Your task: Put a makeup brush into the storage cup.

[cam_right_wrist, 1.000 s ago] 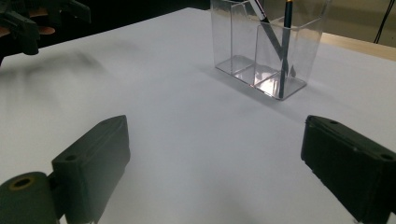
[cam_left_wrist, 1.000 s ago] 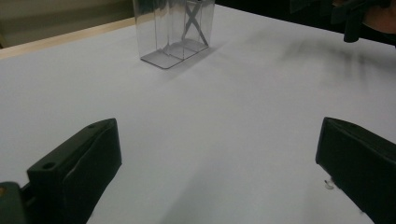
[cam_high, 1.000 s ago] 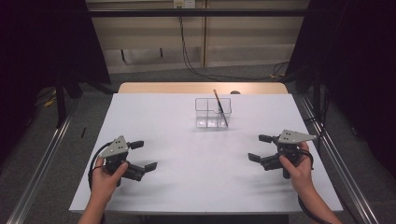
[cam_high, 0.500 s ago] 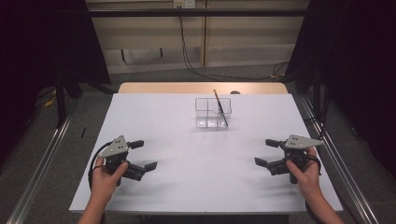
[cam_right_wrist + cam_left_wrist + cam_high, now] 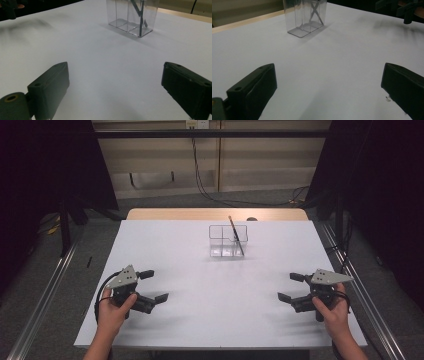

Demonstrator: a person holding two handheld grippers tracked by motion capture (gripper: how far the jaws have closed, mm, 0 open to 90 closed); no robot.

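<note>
A clear box with compartments [image 5: 228,241] stands on the white table [image 5: 190,255], right of centre toward the far side. A dark pen [image 5: 236,236] leans in its right compartment. My left gripper [image 5: 156,285] rests near the front left, open, with nothing between its jaws. At the front right my right gripper [image 5: 287,286] is also open and holds nothing. In the left gripper view, the box [image 5: 305,17] and pen [image 5: 315,11] lie far ahead of the gripper [image 5: 329,85]. The right gripper view shows the box [image 5: 131,17] and pen [image 5: 138,15] beyond the gripper [image 5: 115,85].
A strip of bare wood [image 5: 175,214] runs along the table's far edge. Metal rails [image 5: 40,300] flank both sides of the table. Cables [image 5: 210,190] hang on the wall behind. Dark curtains close off the left and right.
My right gripper has drifted right and toward the near edge of the table. The left gripper, box and pen have stayed put.
</note>
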